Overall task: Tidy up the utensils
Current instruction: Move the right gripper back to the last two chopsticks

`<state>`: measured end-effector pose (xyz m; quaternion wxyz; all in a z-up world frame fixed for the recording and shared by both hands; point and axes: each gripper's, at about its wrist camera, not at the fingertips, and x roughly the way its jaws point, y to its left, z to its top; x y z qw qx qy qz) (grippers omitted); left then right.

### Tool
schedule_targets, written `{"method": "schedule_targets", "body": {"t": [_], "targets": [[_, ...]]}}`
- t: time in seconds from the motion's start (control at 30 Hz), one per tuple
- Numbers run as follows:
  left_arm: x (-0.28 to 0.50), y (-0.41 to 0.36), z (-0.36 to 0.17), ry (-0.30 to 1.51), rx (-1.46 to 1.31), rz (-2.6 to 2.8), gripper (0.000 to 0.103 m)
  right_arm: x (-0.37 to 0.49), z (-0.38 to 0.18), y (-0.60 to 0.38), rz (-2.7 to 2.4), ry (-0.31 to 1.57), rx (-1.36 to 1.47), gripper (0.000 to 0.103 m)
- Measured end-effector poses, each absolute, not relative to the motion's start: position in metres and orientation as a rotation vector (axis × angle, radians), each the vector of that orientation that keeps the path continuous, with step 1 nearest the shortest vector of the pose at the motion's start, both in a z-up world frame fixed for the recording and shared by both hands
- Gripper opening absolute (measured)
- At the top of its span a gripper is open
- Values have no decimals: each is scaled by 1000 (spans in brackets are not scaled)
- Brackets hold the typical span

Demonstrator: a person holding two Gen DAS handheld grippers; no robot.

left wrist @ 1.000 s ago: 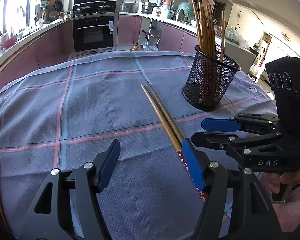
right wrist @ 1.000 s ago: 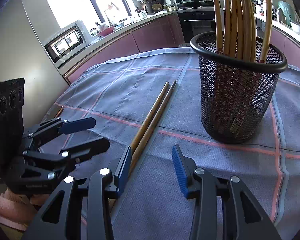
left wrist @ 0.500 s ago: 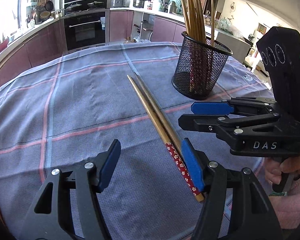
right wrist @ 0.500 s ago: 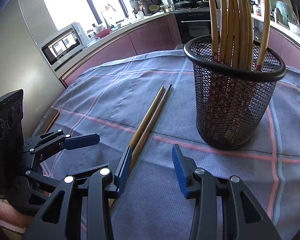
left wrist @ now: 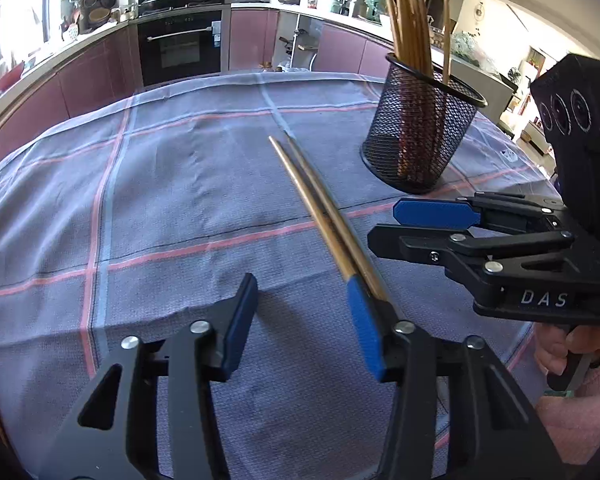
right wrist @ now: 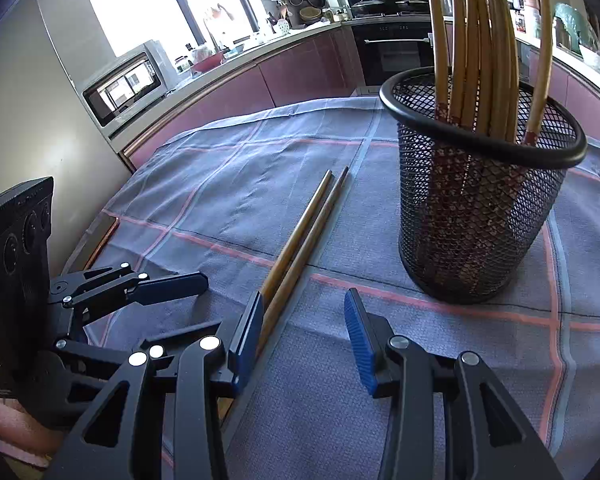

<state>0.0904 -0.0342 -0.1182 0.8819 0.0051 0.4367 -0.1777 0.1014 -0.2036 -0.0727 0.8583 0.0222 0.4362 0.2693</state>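
Two brown chopsticks (left wrist: 320, 208) lie side by side on the grey-blue checked cloth (left wrist: 160, 200). Their near ends are hidden behind the right finger (left wrist: 362, 328) of my left gripper (left wrist: 300, 320). Its jaws are closing, with only bare cloth showing between the pads. In the right wrist view the chopsticks (right wrist: 304, 240) run past the left finger of my right gripper (right wrist: 302, 332), which stands open over bare cloth. A black mesh holder (left wrist: 420, 140) (right wrist: 476, 220) with several upright chopsticks stands beyond. Each gripper shows in the other's view: right gripper (left wrist: 400, 228), left gripper (right wrist: 188, 308).
A hand in a pink sleeve (left wrist: 560, 356) holds the right gripper's handle. The table's edge (right wrist: 104, 240) runs along the left. Kitchen counters, an oven (left wrist: 180, 44) and a microwave (right wrist: 124, 88) stand beyond the table.
The left gripper's jaws have narrowed. Its right finger now covers the chopsticks' red-patterned near ends, which showed half a second ago. The right gripper has stayed put.
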Motion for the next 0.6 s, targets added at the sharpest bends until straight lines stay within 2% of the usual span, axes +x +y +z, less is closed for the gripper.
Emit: {"method": "schedule_targets", "body": {"t": [0.6], "targets": [[90, -26, -121, 906, -37, -393, 42, 100, -77, -187, 522, 915, -74, 36]]}}
